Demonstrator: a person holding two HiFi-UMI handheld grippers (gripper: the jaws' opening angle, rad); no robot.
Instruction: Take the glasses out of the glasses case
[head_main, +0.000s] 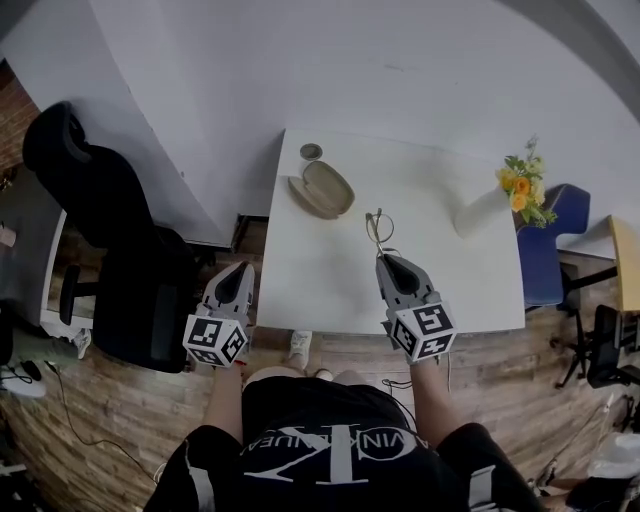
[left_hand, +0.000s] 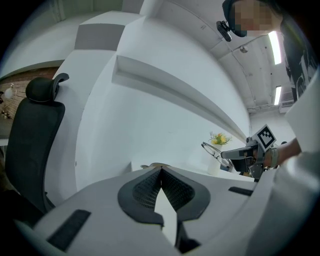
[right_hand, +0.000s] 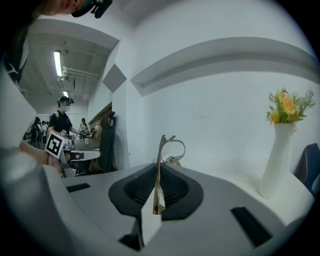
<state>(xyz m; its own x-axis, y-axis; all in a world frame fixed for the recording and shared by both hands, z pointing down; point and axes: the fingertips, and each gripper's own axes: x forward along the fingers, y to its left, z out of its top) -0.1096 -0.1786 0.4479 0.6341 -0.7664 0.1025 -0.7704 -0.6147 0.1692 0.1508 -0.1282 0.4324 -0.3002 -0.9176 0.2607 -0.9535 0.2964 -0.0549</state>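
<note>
My right gripper pinches the glasses by one temple, at 5 o'clock from the open glasses case. My left gripper, closed and empty, hangs off the table's left edge at 8 o'clock. Bare tabletop spreads toward the vase.

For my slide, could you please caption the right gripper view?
The right gripper grips the glasses; flower vase beyond.

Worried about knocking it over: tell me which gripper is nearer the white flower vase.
Right. The right gripper, shut on the glasses, is over the table's near edge, apart from the vase. The left gripper is beyond the table's left edge, much farther from it.
</note>
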